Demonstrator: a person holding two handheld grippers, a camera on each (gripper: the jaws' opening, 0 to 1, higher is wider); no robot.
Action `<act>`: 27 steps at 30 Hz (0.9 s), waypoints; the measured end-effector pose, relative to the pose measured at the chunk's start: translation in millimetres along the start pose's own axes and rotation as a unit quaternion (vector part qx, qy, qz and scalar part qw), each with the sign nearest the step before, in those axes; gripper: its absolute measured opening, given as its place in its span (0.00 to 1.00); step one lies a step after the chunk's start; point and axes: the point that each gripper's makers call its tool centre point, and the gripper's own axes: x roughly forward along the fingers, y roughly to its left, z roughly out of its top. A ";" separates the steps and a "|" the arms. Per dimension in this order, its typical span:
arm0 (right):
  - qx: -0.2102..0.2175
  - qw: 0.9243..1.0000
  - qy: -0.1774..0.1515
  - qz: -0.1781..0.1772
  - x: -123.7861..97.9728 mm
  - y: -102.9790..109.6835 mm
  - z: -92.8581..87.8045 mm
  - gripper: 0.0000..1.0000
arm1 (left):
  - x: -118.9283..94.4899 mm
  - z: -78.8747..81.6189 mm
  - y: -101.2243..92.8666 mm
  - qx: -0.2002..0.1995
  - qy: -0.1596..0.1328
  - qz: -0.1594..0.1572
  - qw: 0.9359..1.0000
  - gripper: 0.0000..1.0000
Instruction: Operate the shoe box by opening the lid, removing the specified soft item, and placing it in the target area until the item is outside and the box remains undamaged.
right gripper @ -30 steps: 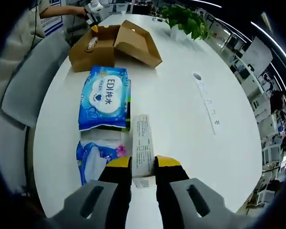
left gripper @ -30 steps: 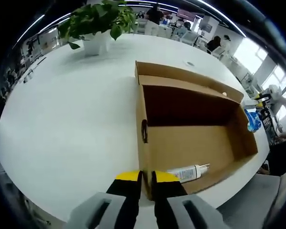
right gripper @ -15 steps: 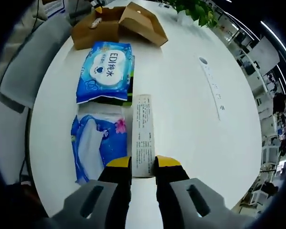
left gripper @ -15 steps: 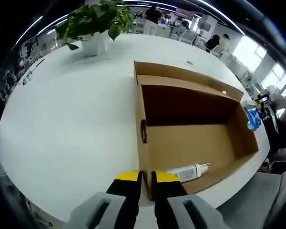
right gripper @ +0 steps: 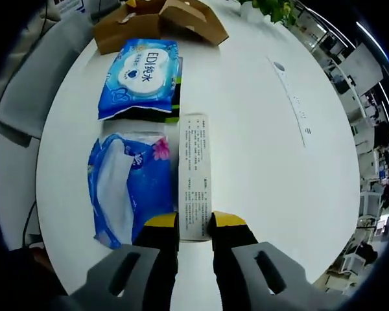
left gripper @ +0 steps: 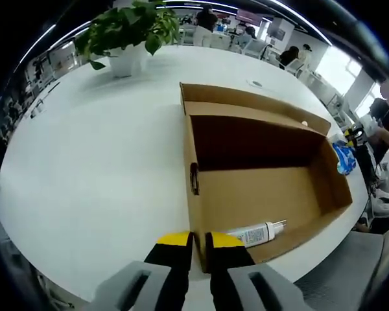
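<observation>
The brown cardboard shoe box [left gripper: 259, 188] stands open on the white table, its lid [left gripper: 246, 100] folded back on the far side. A white tube [left gripper: 254, 234] lies on the box floor near the front wall. My left gripper [left gripper: 198, 240] is shut on the box's near corner wall. In the right gripper view, the same shoe box [right gripper: 152, 19] sits far off at the top. My right gripper [right gripper: 194, 223] is shut on the near end of a long white printed carton [right gripper: 194, 172], which reaches forward over the table.
Two blue soft tissue packs lie left of the carton: a flat one [right gripper: 141, 71] farther off and a crumpled one [right gripper: 124, 191] nearer. A potted plant [left gripper: 129, 32] stands at the back. A grey chair [right gripper: 26, 91] sits at the table's edge.
The right gripper view has shifted: both tissue packs now sit lower and nearer, and the shoe box has slid to the top edge. The left gripper keeps its hold on the box.
</observation>
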 end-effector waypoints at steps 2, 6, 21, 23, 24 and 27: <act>0.000 1.000 -0.001 0.000 -0.6 -1.1 0.4 0.16 | 0.2 0.1 0.2 0.000 0.000 0.000 1.000 0.09; 0.013 1.000 -0.002 -0.001 -0.4 -2.8 0.2 0.17 | 0.3 0.3 0.1 0.003 0.002 0.001 1.000 0.09; -0.009 1.000 0.007 -0.022 4.8 -9.1 4.4 0.20 | -13.5 8.1 10.7 0.006 -0.024 0.010 1.000 0.21; -0.010 1.000 0.009 -0.025 4.7 -10.3 3.9 0.21 | -15.5 12.3 12.2 0.011 -0.030 0.013 0.999 0.21; -0.008 1.000 0.010 -0.028 4.1 -11.1 3.1 0.21 | -17.1 14.6 13.0 0.013 -0.034 0.015 0.999 0.21; -0.007 0.999 0.009 -0.039 0.9 -14.6 3.8 0.26 | -24.8 24.1 14.3 0.021 -0.049 0.018 0.998 0.21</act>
